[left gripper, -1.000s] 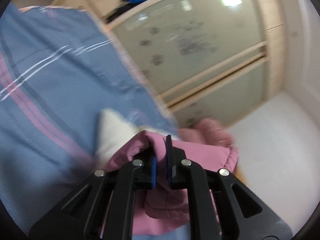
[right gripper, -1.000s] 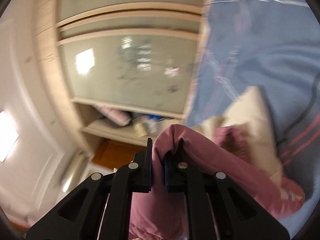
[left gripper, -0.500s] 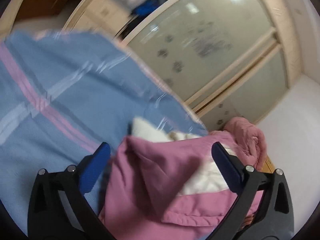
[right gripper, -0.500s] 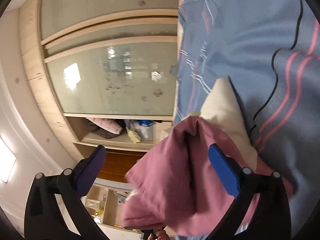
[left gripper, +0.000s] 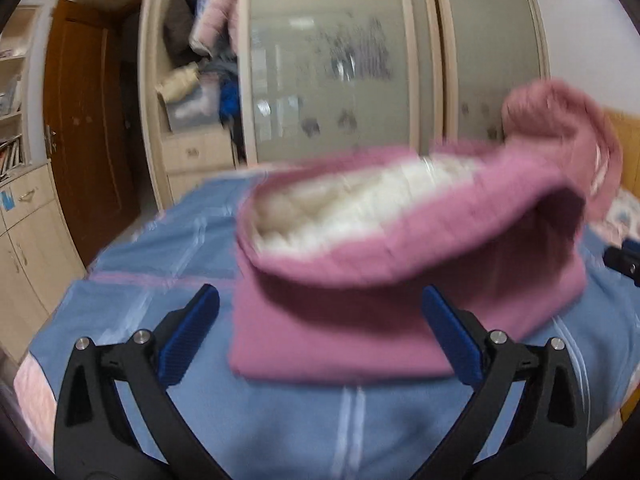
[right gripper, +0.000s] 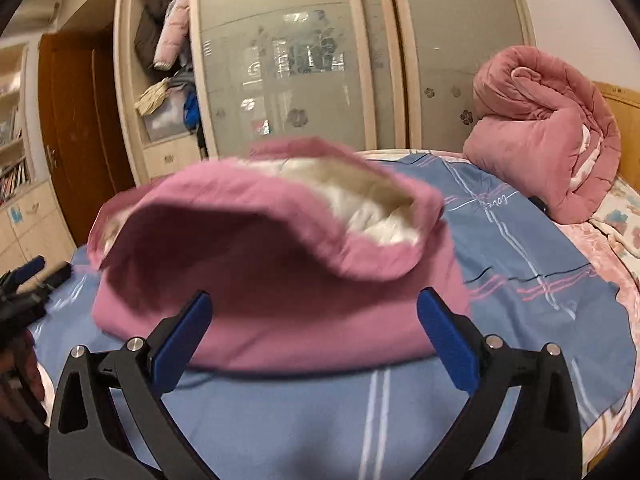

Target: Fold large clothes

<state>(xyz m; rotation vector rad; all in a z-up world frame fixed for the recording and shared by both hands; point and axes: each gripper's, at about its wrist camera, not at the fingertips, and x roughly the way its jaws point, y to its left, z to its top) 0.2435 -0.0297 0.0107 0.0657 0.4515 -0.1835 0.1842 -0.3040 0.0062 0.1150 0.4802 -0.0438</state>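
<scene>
A pink padded garment with white lining [left gripper: 400,280] lies in a folded heap on the blue striped bedsheet [left gripper: 280,420]; its top flap is blurred, still in motion. It also shows in the right wrist view [right gripper: 280,292]. My left gripper [left gripper: 320,332] is open and empty, jaws wide apart just in front of the garment. My right gripper [right gripper: 316,336] is open and empty in front of the garment's near edge. The left gripper's tip shows at the left edge of the right wrist view [right gripper: 24,276].
A rolled pink quilt [right gripper: 544,132] sits at the head of the bed on the right. A wardrobe with frosted sliding doors [right gripper: 312,60] and open shelves of clothes [right gripper: 168,64] stands behind the bed. A brown door [left gripper: 84,152] is at the left.
Both grippers were shut on the pink garment, then opened and let it go. They pulled back and levelled out; the garment dropped onto the bed.
</scene>
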